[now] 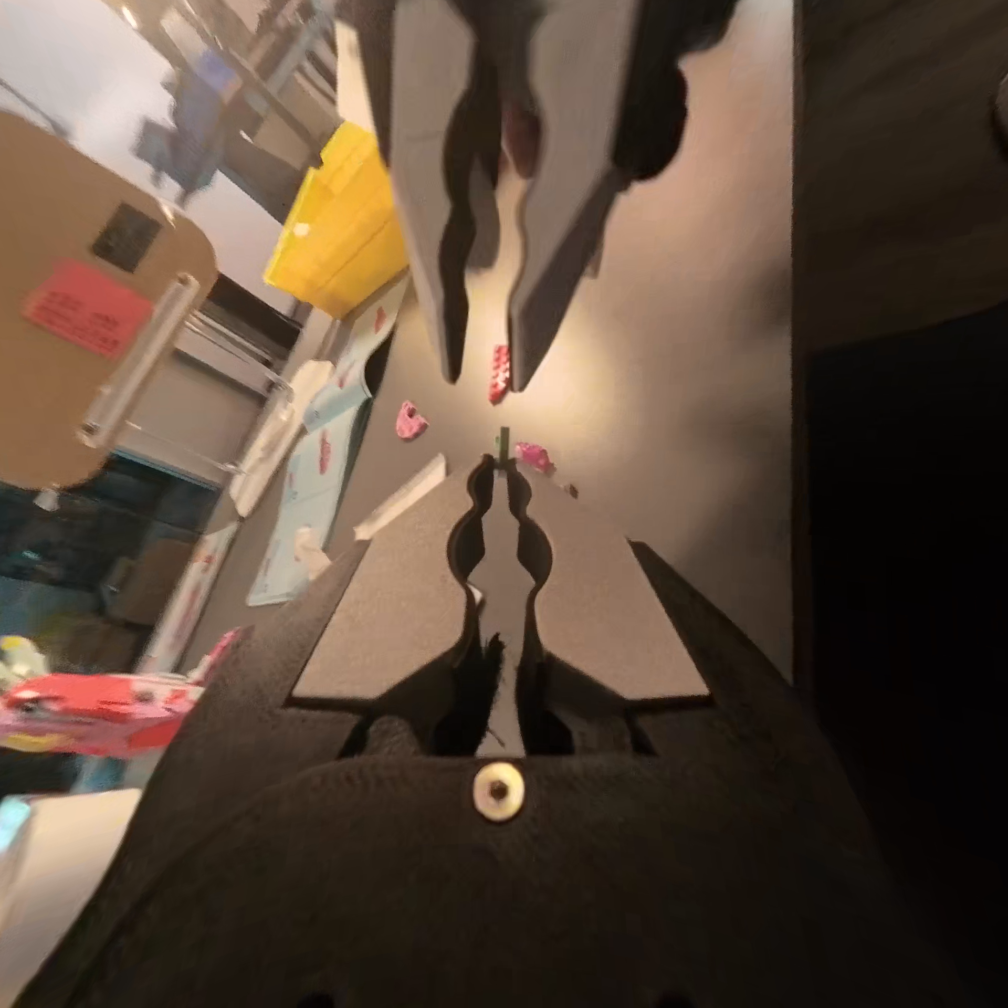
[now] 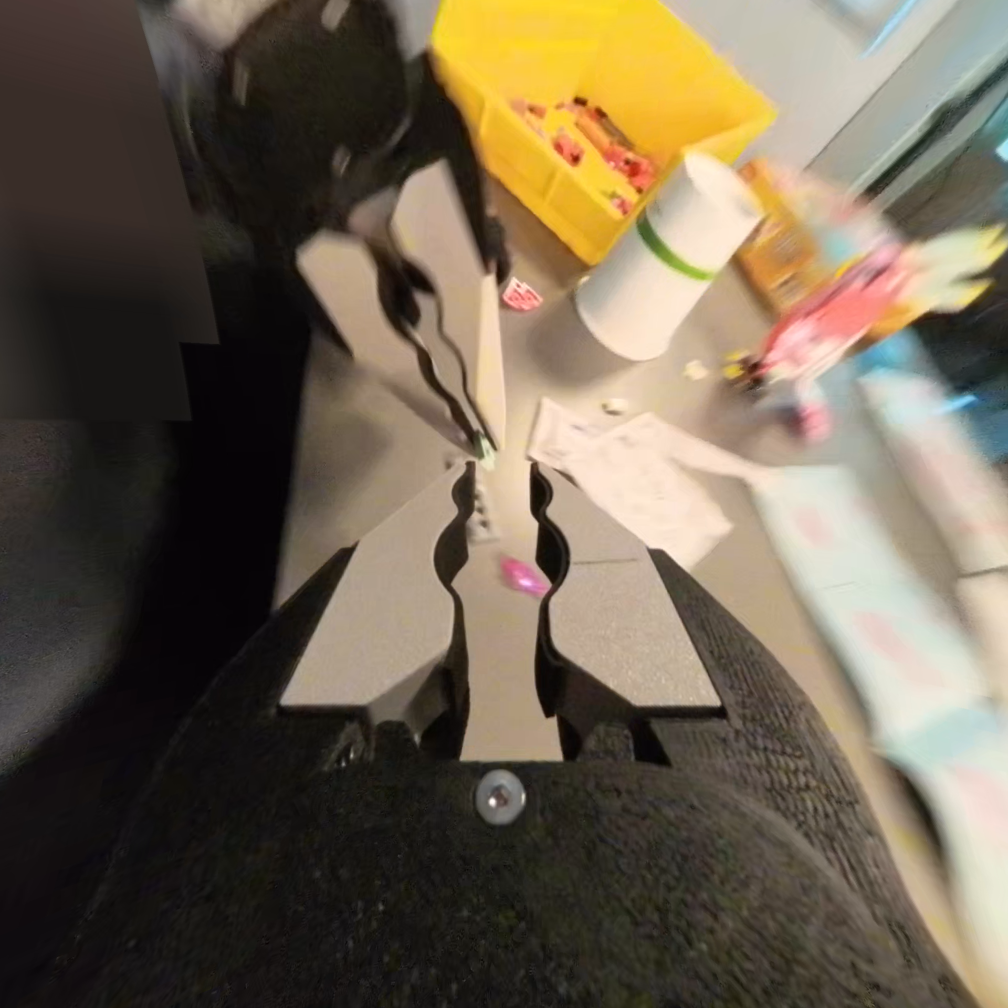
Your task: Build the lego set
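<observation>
A grey tabletop [image 2: 545, 349] is carrying many small things, and behind it the room is showing shelves and a cardboard box [image 1: 82, 305], all blurred. Near the far edge a yellow bin [image 2: 600, 71] with small red and yellow bricks inside is standing, and just beside it a white canister with a green band [image 2: 665, 251]. White paper sheets [image 2: 627, 474] and a light blue booklet [image 1: 305, 491] are lying toward one side edge.

The left gripper [image 1: 501, 470] is pinching a small green piece [image 1: 504, 443] at its very tips; the jaws are pressed together on it and the piece is sticking out in front, lifted above the tabletop. The right wrist view is showing the same piece [image 2: 482, 448] in those tips.

The right gripper [image 2: 499, 470] is having its jaws spread, with nothing between them. Seen from the left, a red studded plate [image 1: 500, 372] is lying on the tabletop just beside one fingertip, but I cannot tell if it is touching.

A pink curved brick [image 1: 410, 420] and a magenta brick [image 1: 534, 455] are lying loose in the middle of the tabletop, not joined to anything. So, as I judge, one piece is picked and the others are waiting.
</observation>
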{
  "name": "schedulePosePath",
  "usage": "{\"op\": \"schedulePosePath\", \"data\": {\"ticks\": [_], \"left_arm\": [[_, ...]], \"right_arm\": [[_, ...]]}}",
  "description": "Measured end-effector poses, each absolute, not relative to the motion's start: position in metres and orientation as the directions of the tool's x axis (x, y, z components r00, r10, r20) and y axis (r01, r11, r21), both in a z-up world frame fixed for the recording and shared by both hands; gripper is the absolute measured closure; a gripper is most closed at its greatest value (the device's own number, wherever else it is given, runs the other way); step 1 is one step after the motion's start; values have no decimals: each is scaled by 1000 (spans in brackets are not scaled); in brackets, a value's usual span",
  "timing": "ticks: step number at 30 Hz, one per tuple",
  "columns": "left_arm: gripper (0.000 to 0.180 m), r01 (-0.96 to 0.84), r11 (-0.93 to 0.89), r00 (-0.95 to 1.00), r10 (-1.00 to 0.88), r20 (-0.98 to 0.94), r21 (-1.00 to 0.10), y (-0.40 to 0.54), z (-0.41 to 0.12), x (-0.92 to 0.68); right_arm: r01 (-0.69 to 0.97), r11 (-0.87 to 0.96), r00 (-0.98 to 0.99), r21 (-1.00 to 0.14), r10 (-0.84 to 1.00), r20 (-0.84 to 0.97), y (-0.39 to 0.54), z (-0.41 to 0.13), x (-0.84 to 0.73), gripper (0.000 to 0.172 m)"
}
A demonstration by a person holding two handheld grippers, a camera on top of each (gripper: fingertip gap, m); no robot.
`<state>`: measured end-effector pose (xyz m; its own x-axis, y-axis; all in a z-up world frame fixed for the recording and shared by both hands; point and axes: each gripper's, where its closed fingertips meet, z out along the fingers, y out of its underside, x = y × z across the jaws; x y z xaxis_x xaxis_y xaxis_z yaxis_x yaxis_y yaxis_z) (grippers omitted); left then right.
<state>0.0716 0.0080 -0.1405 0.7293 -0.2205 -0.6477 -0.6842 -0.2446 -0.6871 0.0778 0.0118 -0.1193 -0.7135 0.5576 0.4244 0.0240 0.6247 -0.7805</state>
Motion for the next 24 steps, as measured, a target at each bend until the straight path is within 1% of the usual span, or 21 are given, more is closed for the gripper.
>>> {"op": "schedulePosePath", "data": {"ticks": [1,2,3,5,7,13,14,15,16,17,18,20,22,24], "left_arm": [[177,-723,-209,690,-208,-693,-658,8,-138,73],[177,-760,-175,650,-194,-735,-626,8,-135,75],[177,-793,-143,610,-175,-773,-593,8,-131,77],[177,-832,-107,555,-166,-815,-545,9,-130,81],[177,-844,-87,536,-157,-830,-529,9,-128,83],[177,-871,-85,491,-151,-858,-484,6,-128,82],[177,-865,-92,502,-153,-851,-494,6,-129,82],[177,-838,-107,545,-158,-823,-535,5,-131,81],[175,-793,-133,609,-165,-776,-594,5,-133,80],[166,-737,-182,675,-182,-715,-651,3,-138,76],[151,-678,-240,735,-215,-643,-695,0,-146,71],[144,-555,-344,831,-270,-486,-758,-7,-162,63],[145,-477,-430,876,-300,-376,-767,-13,-175,56],[146,-435,-496,895,-324,-305,-751,-16,-184,51]], "right_arm": [[133,498,-748,-857,617,243,9,-115,79,154],[229,388,-762,-893,642,83,6,-111,79,155],[308,309,-766,-900,641,-42,3,-108,80,153],[405,246,-765,-881,619,-178,-2,-109,84,153],[476,259,-756,-840,608,-242,-5,-118,87,156],[508,284,-744,-813,621,-248,-6,-130,84,165],[498,295,-752,-815,616,-236,-6,-131,84,165],[482,313,-762,-819,611,-215,-6,-132,83,165],[463,336,-767,-820,616,-181,-5,-135,80,165],[441,375,-768,-816,628,-127,-1,-139,76,165],[413,428,-774,-804,630,-62,3,-146,72,165],[360,531,-791,-767,609,51,8,-159,67,165],[311,591,-824,-744,558,98,3,-170,66,165],[270,622,-848,-735,516,126,-4,-176,65,165]]}}
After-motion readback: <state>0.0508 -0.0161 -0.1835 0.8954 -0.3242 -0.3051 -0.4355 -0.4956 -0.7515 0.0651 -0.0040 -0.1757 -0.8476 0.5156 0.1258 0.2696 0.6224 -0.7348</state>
